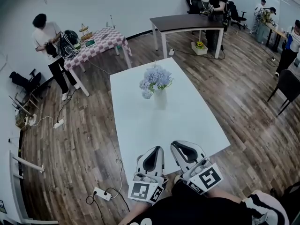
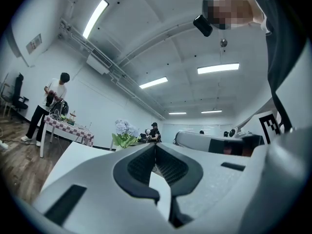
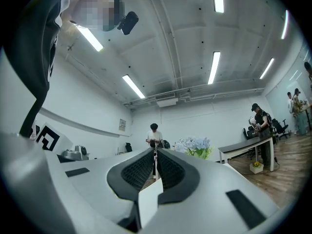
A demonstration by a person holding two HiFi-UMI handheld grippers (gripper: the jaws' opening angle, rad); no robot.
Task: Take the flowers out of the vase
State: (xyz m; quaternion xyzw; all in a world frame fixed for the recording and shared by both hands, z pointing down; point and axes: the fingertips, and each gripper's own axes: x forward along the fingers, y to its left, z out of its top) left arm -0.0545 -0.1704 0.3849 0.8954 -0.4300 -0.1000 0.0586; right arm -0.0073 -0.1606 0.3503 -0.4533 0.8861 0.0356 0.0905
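Observation:
A bunch of pale blue flowers (image 1: 156,80) with green leaves stands in a white vase (image 1: 160,99) at the middle of the white table (image 1: 140,125). My two grippers hover side by side over the table's near edge, well short of the vase. The left gripper (image 1: 158,148) is shut with nothing between its jaws, and so is the right gripper (image 1: 175,144). In the left gripper view the left gripper's (image 2: 155,146) tips meet, with the flowers (image 2: 125,132) far off to their left. In the right gripper view the right gripper (image 3: 156,150) is likewise shut, the flowers (image 3: 195,145) beyond it to the right.
A table with a checked cloth (image 1: 101,40) and a person (image 1: 49,46) stand at the back left. A dark table (image 1: 187,21) stands at the back, more people at the far right. A power strip (image 1: 101,193) and cables lie on the wood floor left of my table. A dark chair (image 1: 286,86) is at right.

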